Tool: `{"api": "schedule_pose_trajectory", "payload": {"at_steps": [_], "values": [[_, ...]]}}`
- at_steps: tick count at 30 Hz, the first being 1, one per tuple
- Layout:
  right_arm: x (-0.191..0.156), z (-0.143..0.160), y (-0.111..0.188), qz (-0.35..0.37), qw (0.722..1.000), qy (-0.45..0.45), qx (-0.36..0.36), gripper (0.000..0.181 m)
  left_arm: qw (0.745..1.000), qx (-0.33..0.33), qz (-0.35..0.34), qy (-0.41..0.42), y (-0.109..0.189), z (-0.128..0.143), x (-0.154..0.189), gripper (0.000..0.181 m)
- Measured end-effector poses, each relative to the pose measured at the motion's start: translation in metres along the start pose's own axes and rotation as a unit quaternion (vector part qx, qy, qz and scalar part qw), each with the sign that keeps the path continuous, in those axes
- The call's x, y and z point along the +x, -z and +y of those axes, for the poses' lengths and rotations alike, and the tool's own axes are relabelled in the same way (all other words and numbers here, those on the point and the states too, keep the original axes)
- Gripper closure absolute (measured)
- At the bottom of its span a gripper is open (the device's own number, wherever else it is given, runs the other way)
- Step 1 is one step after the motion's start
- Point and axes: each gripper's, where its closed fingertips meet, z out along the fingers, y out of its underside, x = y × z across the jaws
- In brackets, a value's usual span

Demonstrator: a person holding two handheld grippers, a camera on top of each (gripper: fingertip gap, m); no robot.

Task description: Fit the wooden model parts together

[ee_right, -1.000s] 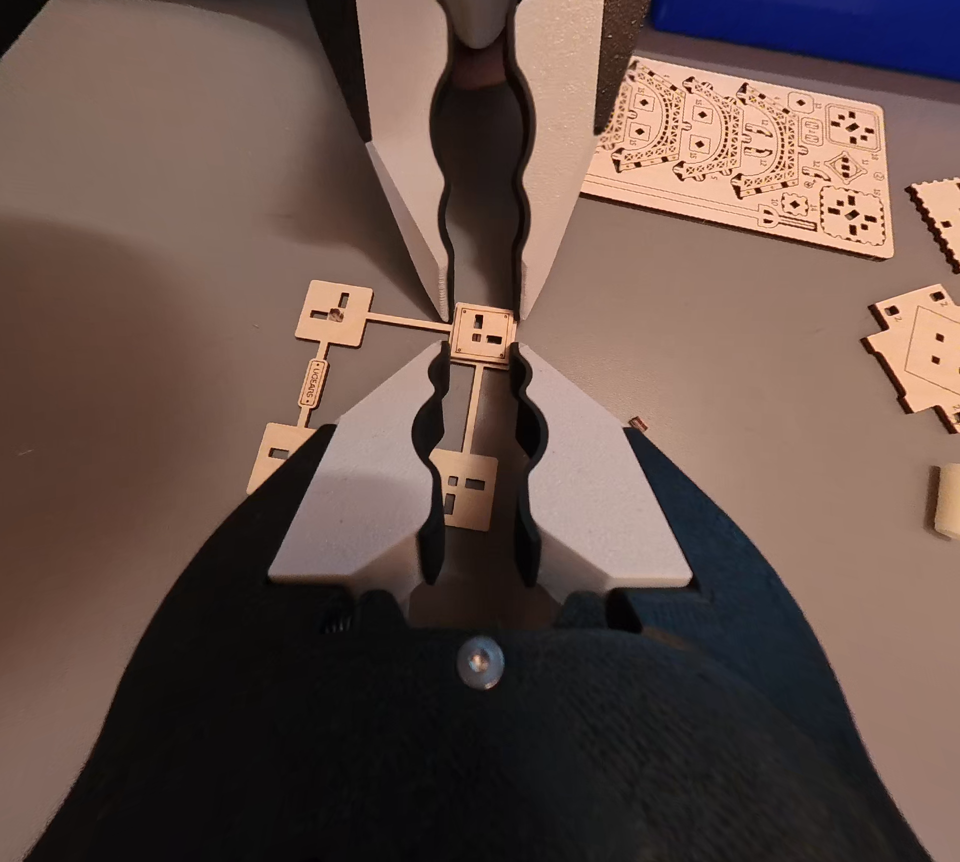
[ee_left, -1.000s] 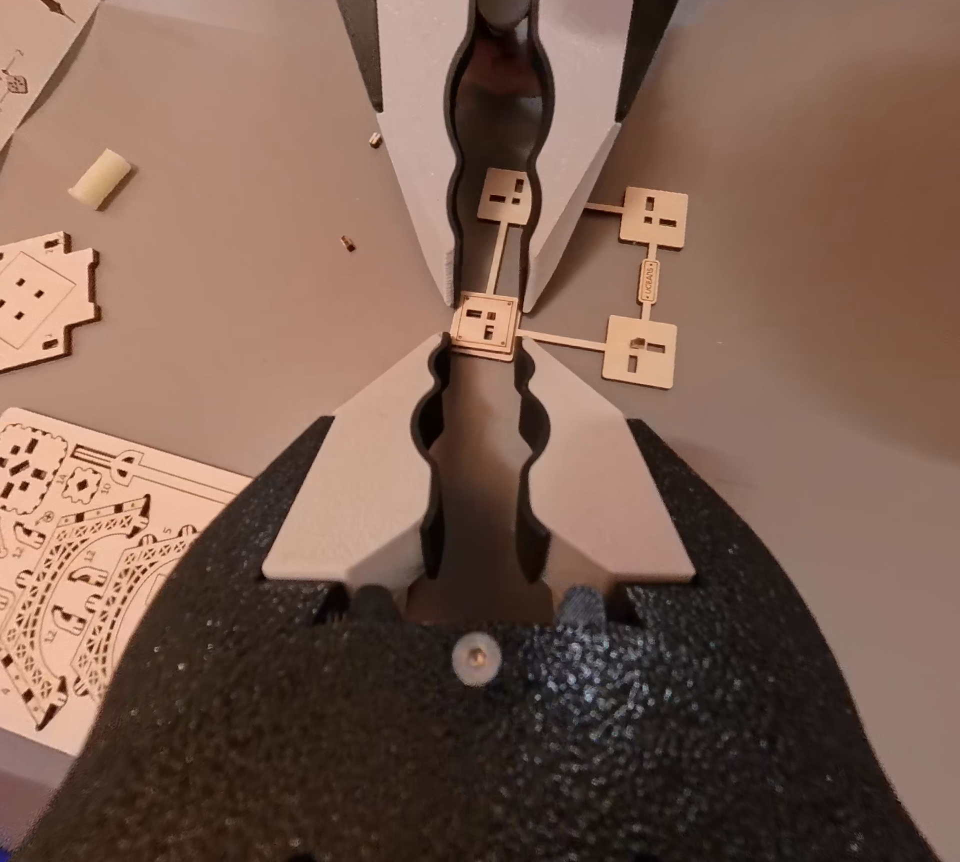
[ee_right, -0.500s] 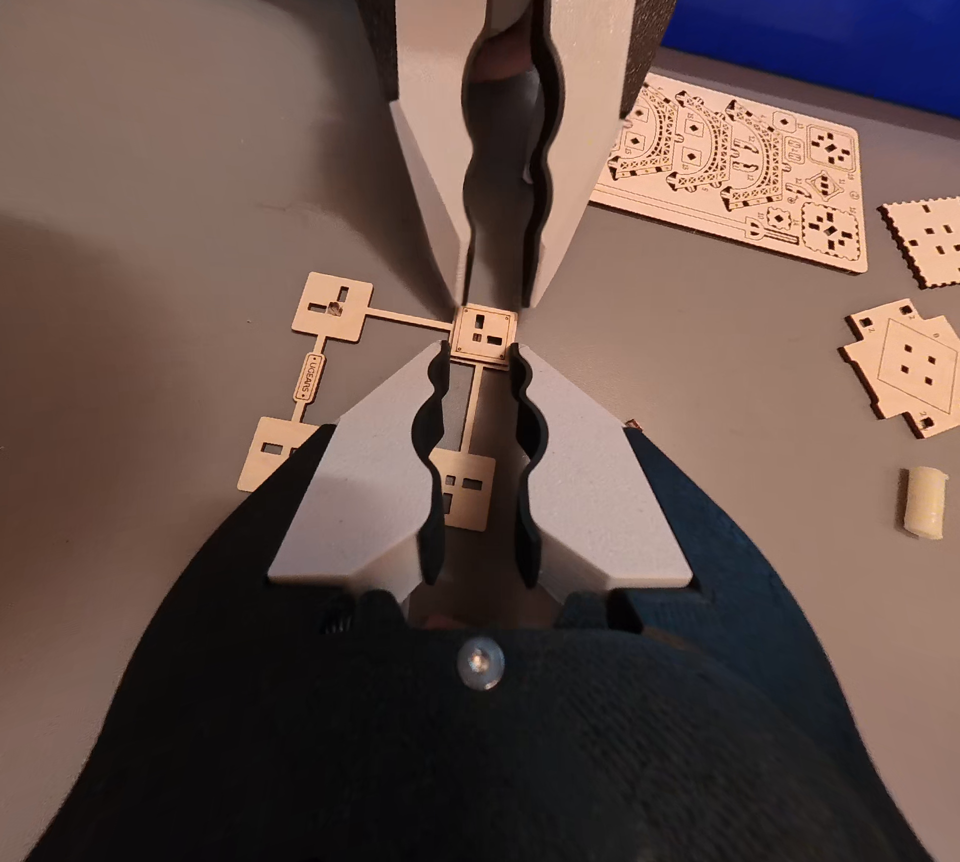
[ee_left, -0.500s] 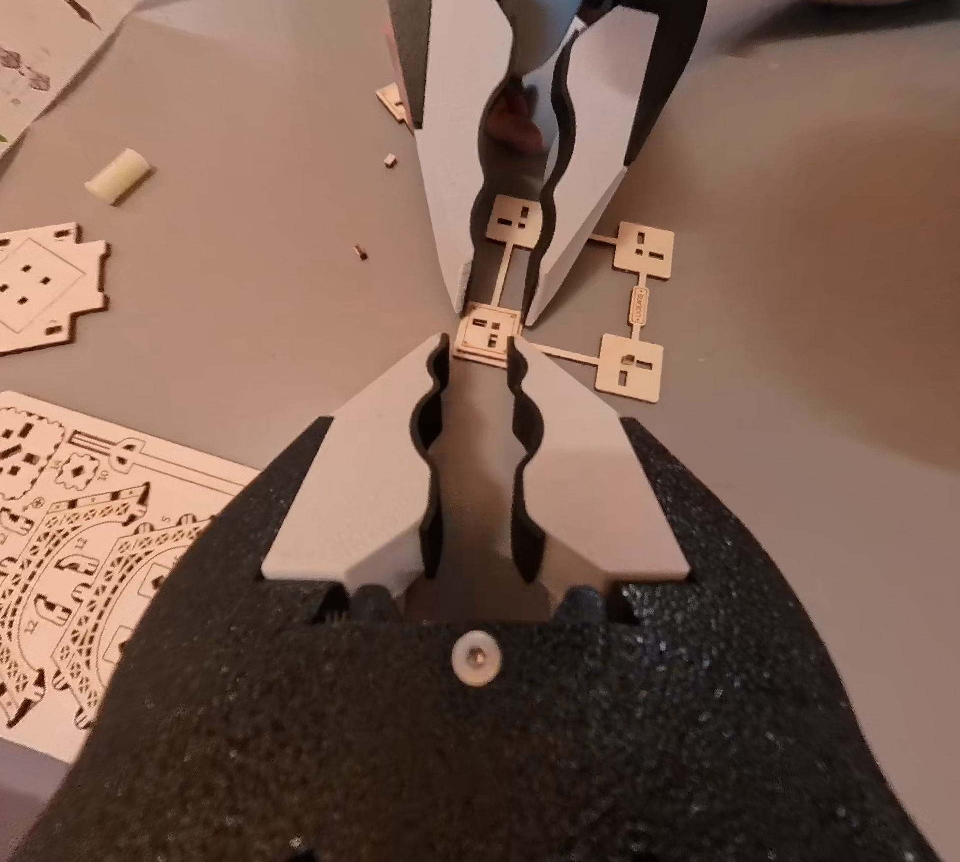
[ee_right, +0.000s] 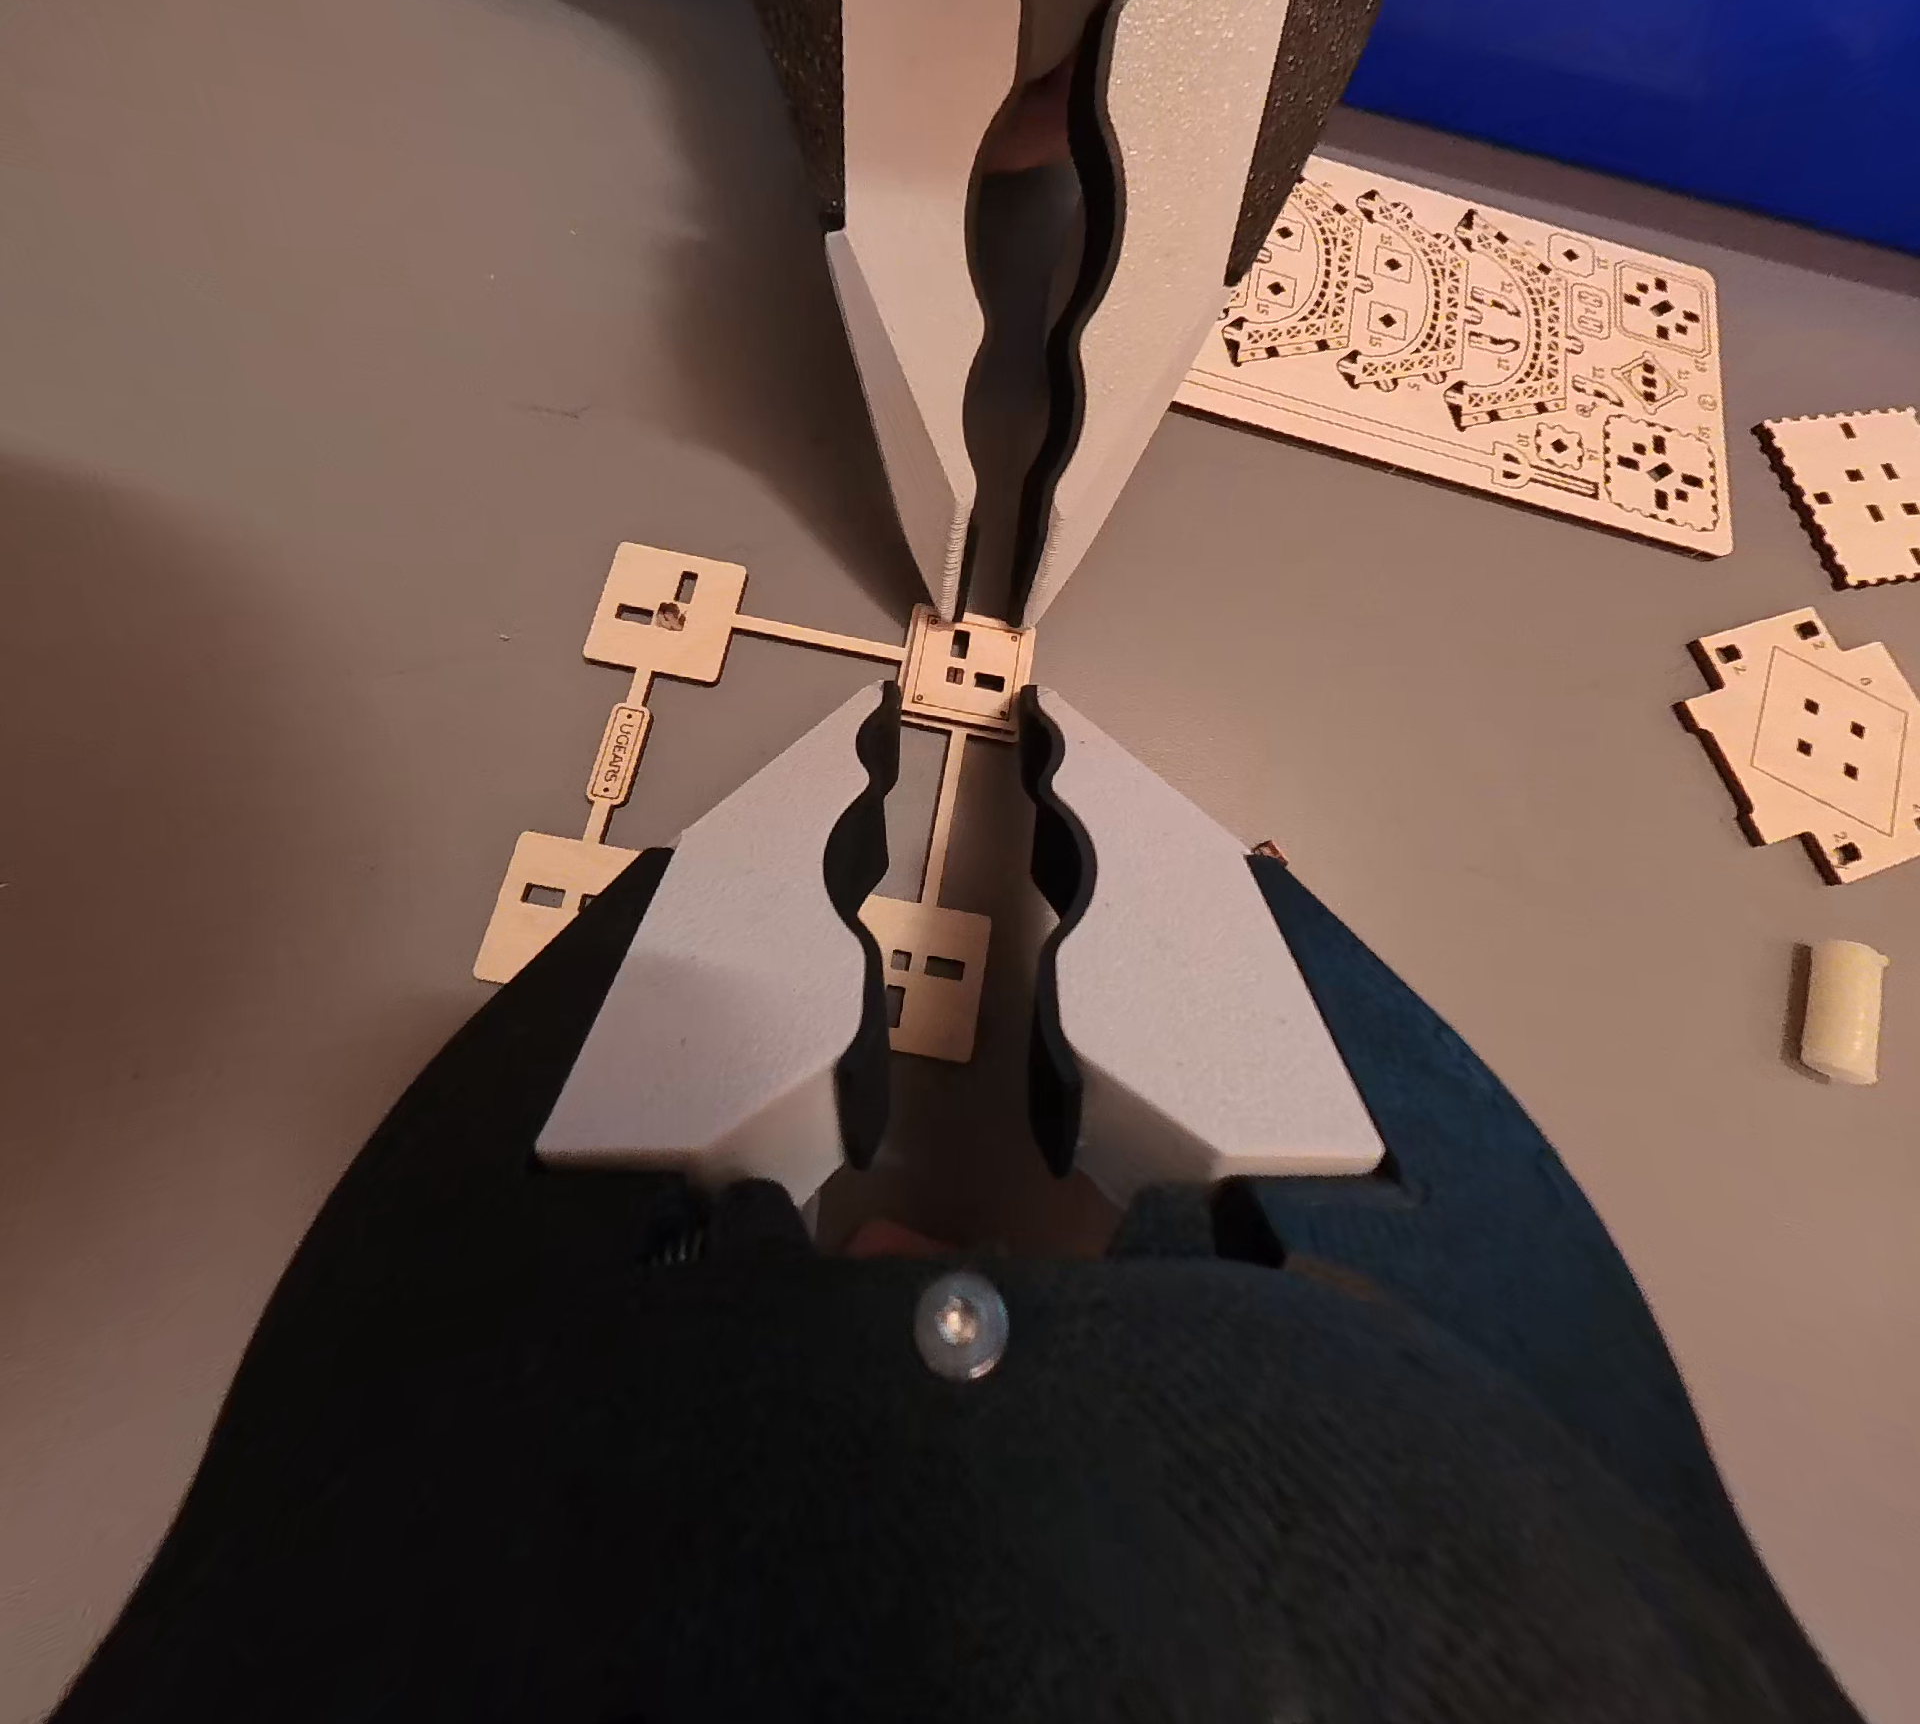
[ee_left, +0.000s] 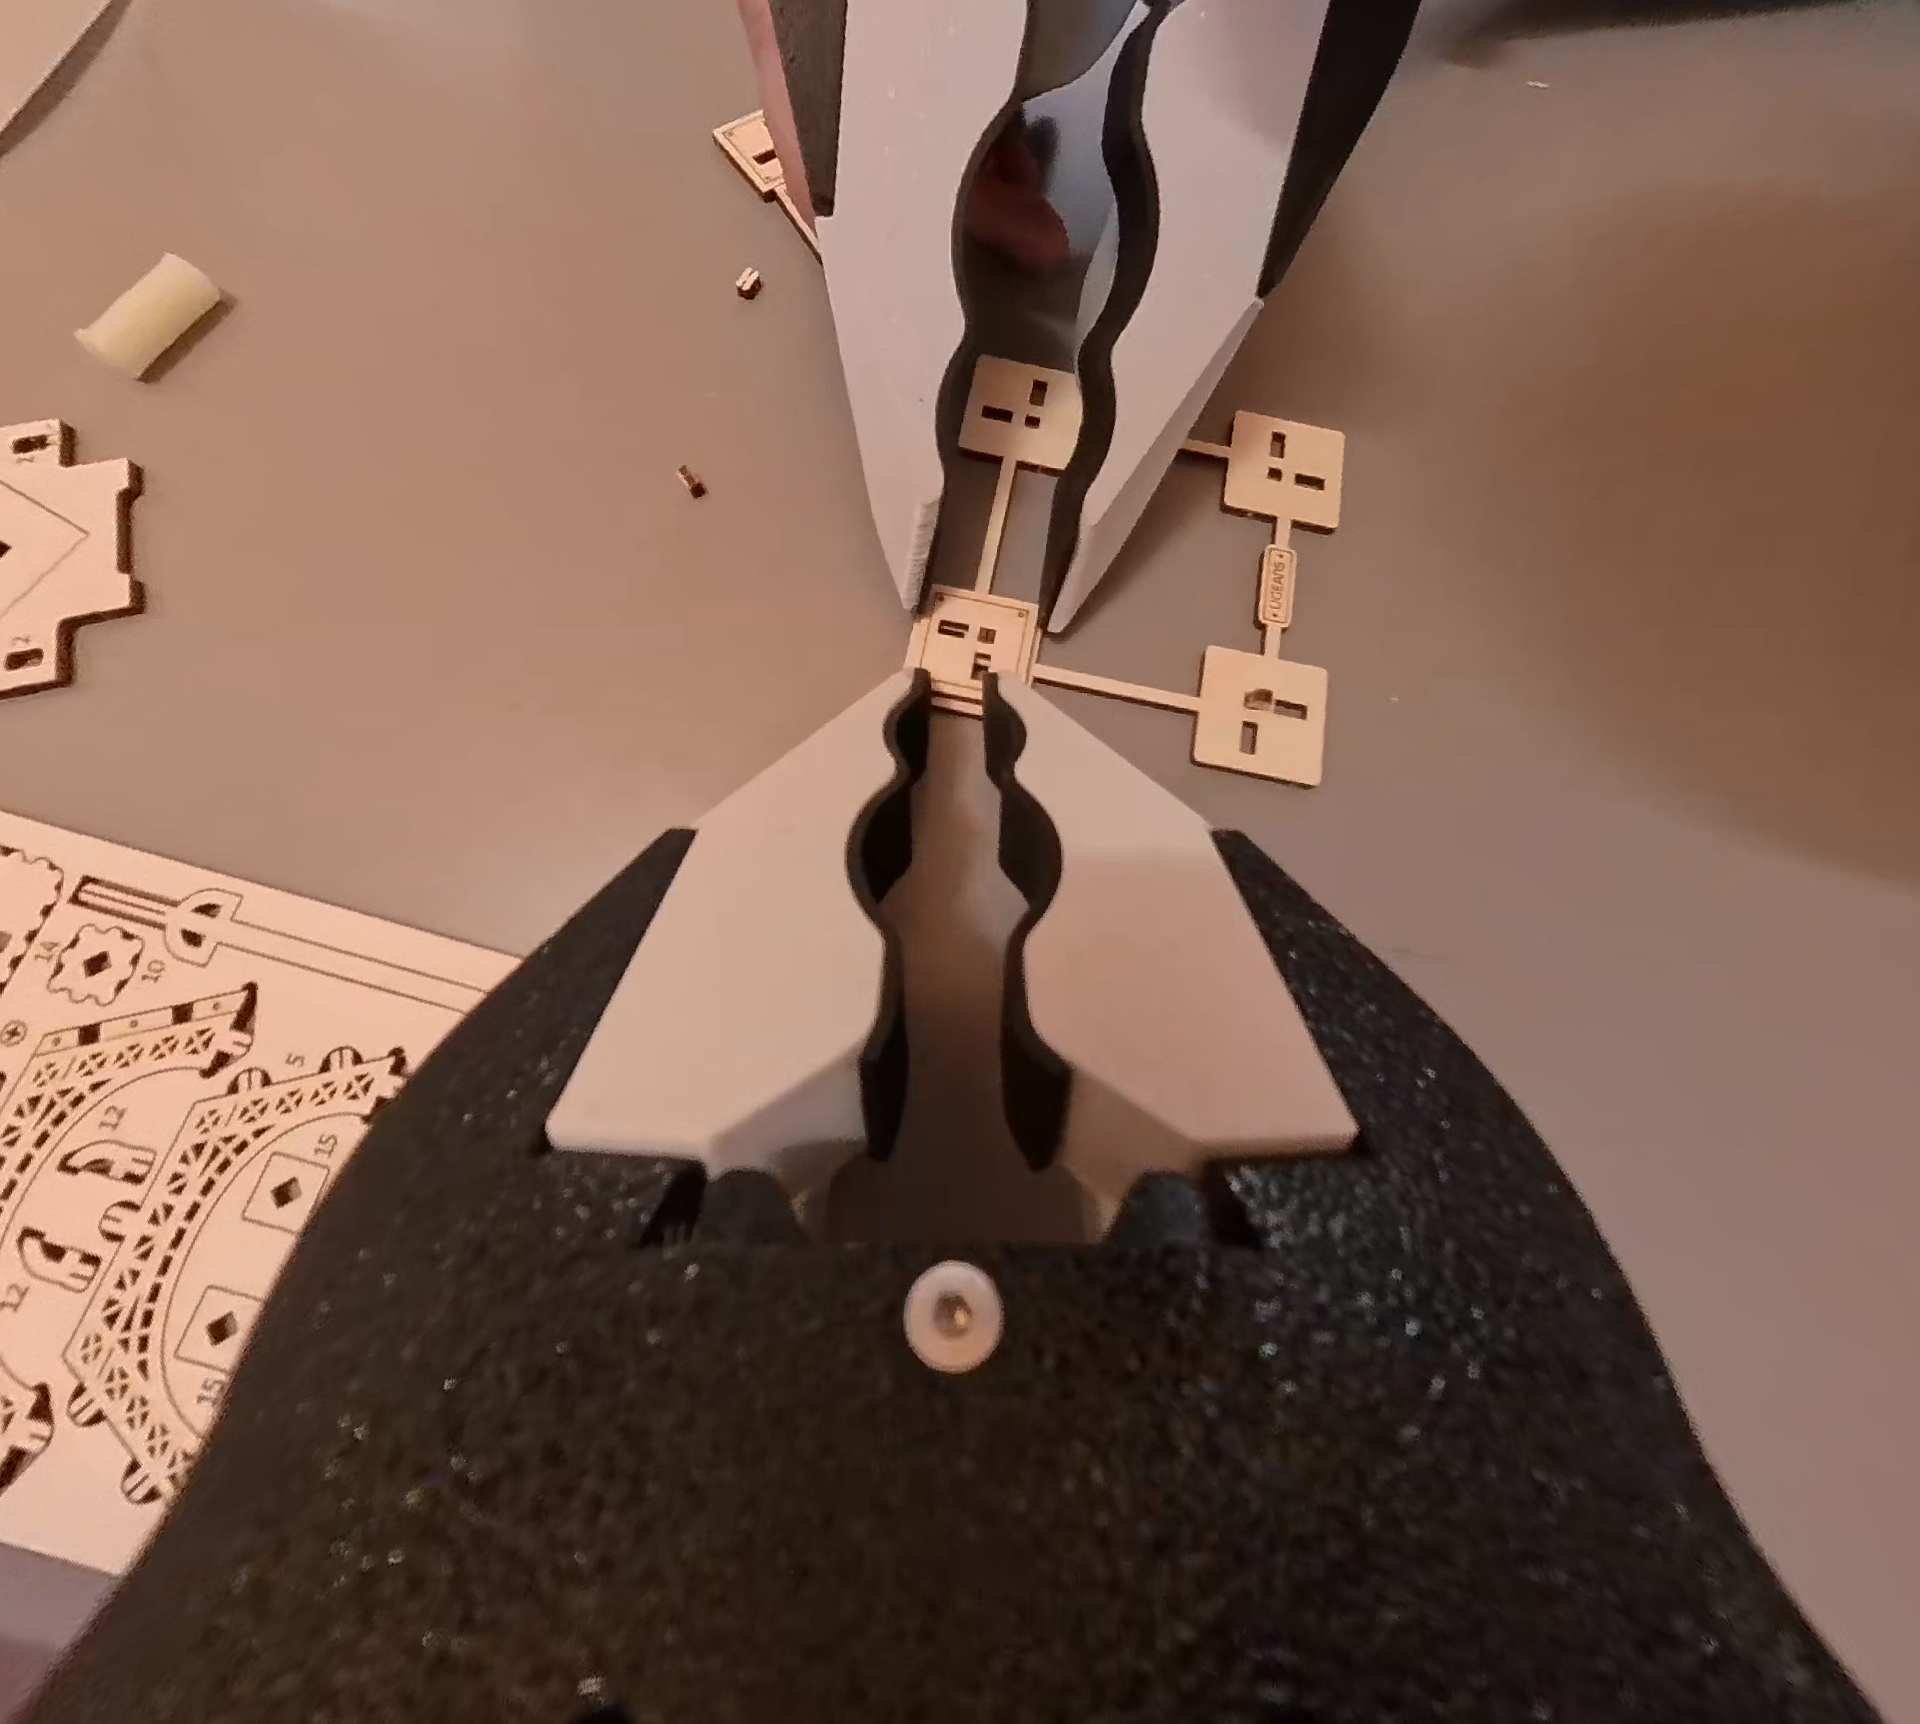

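Now both tongs, left tongs (ee_left: 951, 687) and right tongs (ee_right: 956, 698), grip the small square pale wooden plate (ee_right: 969, 669) onto the thin wooden four-square frame (ee_right: 665, 625); other squares remain unfitted.

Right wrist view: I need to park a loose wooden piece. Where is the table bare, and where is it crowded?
Bare: the grey table beyond and beside the four-square frame. Crowded: the far side, where the cut-out sheet, notched plate, toothed square and pale cylinder lie. Both grippers, right gripper and left gripper, meet at the small square.
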Motion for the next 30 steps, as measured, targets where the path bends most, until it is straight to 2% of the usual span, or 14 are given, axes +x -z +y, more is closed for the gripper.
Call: {"api": "schedule_pose_trajectory", "payload": {"at_steps": [4,7,9,13,18,20,22,30], "values": [[0.000,0.000,0.000,0.000,1.000,0.000,0.000,0.161,1.000,0.002,-0.007,-0.004,0.000,0.000,-0.001,0.163],[0.001,0.000,0.000,0.001,1.000,-0.005,0.001,0.158,1.000,0.013,-0.010,-0.007,0.003,-0.003,-0.001,0.162],[0.000,-0.001,0.001,-0.002,1.000,-0.002,0.006,0.140,1.000,0.019,-0.013,-0.005,0.004,-0.004,-0.002,0.156],[-0.006,-0.004,0.005,-0.021,1.000,0.010,0.019,0.136,1.000,0.011,-0.006,-0.019,0.003,-0.002,0.003,0.154],[-0.007,-0.010,0.012,-0.024,0.998,0.027,0.042,0.133,0.999,0.014,-0.006,-0.039,0.003,-0.002,0.007,0.161],[-0.005,-0.014,0.015,-0.019,0.998,0.027,0.050,0.146,0.999,0.013,-0.003,-0.046,0.003,-0.002,0.009,0.162],[-0.001,-0.017,0.019,-0.004,0.998,0.035,0.056,0.179,0.999,0.010,-0.003,-0.051,0.003,-0.001,0.010,0.169],[-0.007,-0.012,0.005,0.005,0.997,0.068,0.019,0.181,0.997,0.001,-0.005,-0.072,0.000,0.000,0.015,0.181]]}}
